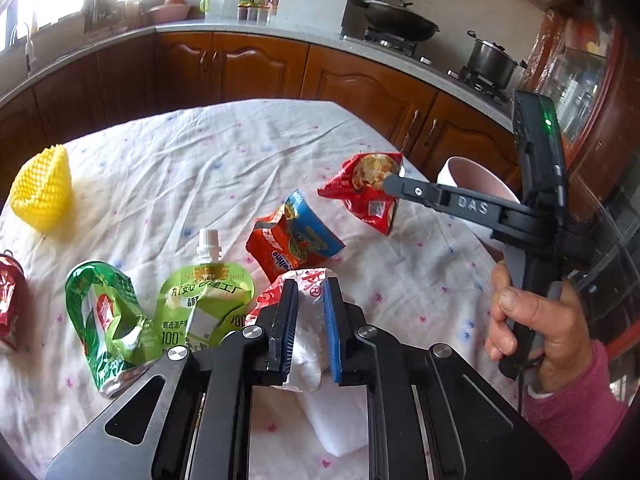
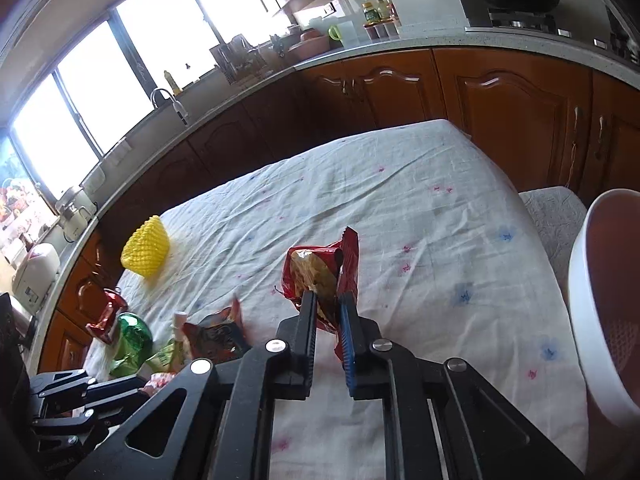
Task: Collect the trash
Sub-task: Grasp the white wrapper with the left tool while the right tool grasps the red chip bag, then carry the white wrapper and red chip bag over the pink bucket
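The left gripper (image 1: 311, 312) is clamped on a crumpled white-and-red wrapper (image 1: 306, 344) above the tablecloth (image 1: 224, 168), with a green pouch (image 1: 204, 304) and a crushed green can (image 1: 108, 320) just to its left. The right gripper (image 2: 328, 320) pinches a red snack bag (image 2: 320, 276) lifted off the cloth. A pink-lined white bin (image 2: 600, 312) stands close on its right.

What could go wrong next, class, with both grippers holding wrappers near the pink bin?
1. The right gripper pinches only the red chip bag's lower edge; it may slip before reaching the bin.
2. The bag hangs open, so crumbs might spill onto the tablecloth.
3. The left gripper holds a white wrapper beside the crushed green can; swinging could knock it.
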`<state>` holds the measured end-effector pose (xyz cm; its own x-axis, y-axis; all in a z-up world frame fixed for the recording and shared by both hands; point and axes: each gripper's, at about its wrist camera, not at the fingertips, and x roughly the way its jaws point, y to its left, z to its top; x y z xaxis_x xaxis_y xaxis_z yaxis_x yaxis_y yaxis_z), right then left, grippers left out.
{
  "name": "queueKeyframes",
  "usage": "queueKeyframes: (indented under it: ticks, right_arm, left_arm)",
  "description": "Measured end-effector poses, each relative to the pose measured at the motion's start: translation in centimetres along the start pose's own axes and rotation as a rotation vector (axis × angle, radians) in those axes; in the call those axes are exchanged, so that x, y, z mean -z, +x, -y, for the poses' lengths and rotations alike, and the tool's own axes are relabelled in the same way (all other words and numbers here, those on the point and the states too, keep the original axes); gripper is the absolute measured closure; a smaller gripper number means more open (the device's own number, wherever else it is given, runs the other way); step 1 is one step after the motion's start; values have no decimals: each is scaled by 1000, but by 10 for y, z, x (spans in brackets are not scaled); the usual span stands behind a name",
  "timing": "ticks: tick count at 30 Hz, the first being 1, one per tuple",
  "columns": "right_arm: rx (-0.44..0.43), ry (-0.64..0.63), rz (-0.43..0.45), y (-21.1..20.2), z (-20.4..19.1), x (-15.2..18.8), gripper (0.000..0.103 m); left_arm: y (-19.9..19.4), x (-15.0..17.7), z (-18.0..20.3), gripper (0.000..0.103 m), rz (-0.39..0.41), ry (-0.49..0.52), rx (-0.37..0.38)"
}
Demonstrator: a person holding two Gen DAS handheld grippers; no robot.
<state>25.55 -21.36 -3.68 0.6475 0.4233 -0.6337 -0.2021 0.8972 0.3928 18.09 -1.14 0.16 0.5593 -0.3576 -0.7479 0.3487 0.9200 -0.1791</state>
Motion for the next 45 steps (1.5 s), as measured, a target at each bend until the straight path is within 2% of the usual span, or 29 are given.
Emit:
queueKeyframes:
  ticks: [4, 10, 17, 30, 45]
  right_arm:
    - [-18, -4, 22, -18, -4, 7, 92]
    - [-33, -6, 55, -45, -7, 16, 92]
    - [-27, 12, 96, -78, 0, 27, 92]
    - [60, 95, 183, -144, 44, 48, 92]
    - [134, 155, 230, -181, 77, 61, 92]
  left_arm:
    - [-6, 1, -2, 91, 1, -10, 33]
    - [-18, 4, 2, 92, 37, -1, 14]
    - [-29, -2, 19, 94, 86, 7, 43]
    - [-16, -30, 77, 94, 121, 42, 132]
    - [7, -44, 119, 94, 93, 82, 184]
